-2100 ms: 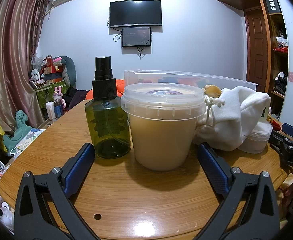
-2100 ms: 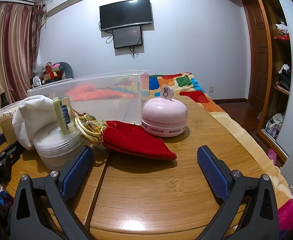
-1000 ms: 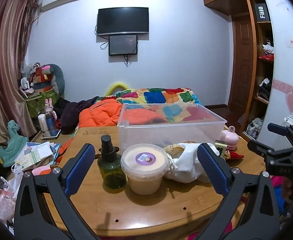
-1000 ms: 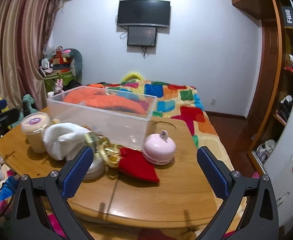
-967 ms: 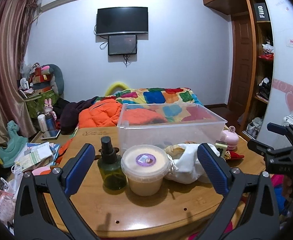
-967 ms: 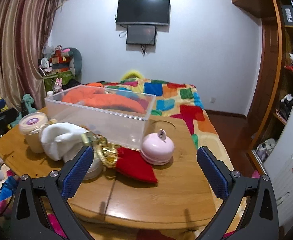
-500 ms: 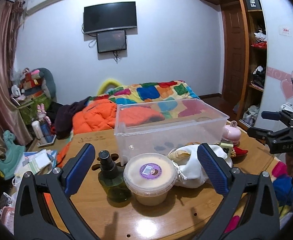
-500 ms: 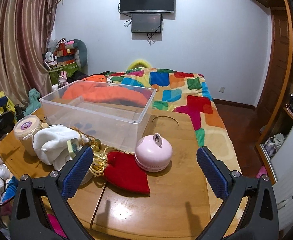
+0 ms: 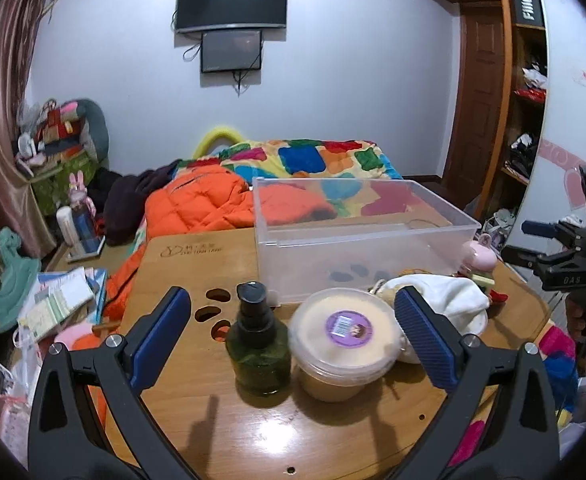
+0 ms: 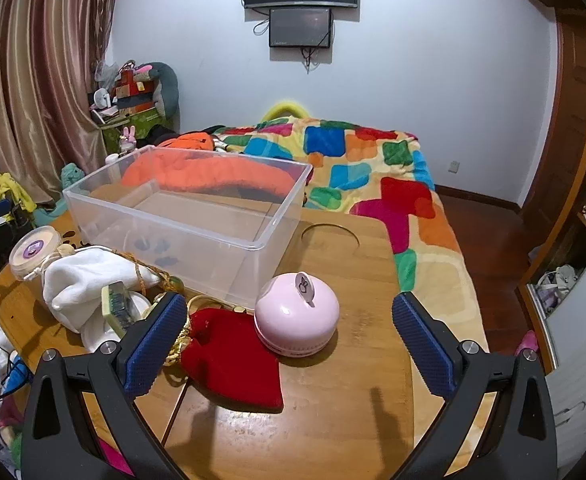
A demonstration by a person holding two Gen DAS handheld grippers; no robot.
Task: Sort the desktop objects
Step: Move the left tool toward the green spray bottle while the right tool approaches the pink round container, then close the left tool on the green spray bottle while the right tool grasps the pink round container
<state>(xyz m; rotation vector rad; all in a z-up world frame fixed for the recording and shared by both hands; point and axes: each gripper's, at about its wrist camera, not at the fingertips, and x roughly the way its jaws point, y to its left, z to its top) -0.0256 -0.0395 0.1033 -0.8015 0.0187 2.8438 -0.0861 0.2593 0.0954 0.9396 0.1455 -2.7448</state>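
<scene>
My left gripper (image 9: 291,340) hangs open above the near table edge, over a green spray bottle (image 9: 257,354) and a lidded tan tub (image 9: 343,340). A white pouch (image 9: 441,300) lies right of the tub. Behind them stands an empty clear plastic bin (image 9: 357,236). My right gripper (image 10: 289,338) is open too, raised over a red drawstring pouch (image 10: 233,356) and a pink round gadget (image 10: 297,314). Also in the right wrist view are the bin (image 10: 189,216), white pouch (image 10: 85,280), tub (image 10: 33,250) and a small white jar (image 10: 101,328) with a green clip on it.
The round wooden table (image 10: 333,412) has paw-shaped cut-outs (image 9: 213,312) at its left. A bed with a patchwork blanket (image 10: 373,168) and an orange jacket (image 9: 197,204) lies behind. The other gripper's frame (image 9: 573,268) shows at the right. Clutter covers the floor at left (image 9: 53,300).
Both grippers have risen and tilted downward since the earliest frames, so the table is seen more from above. Nothing on the table has moved; both stay open.
</scene>
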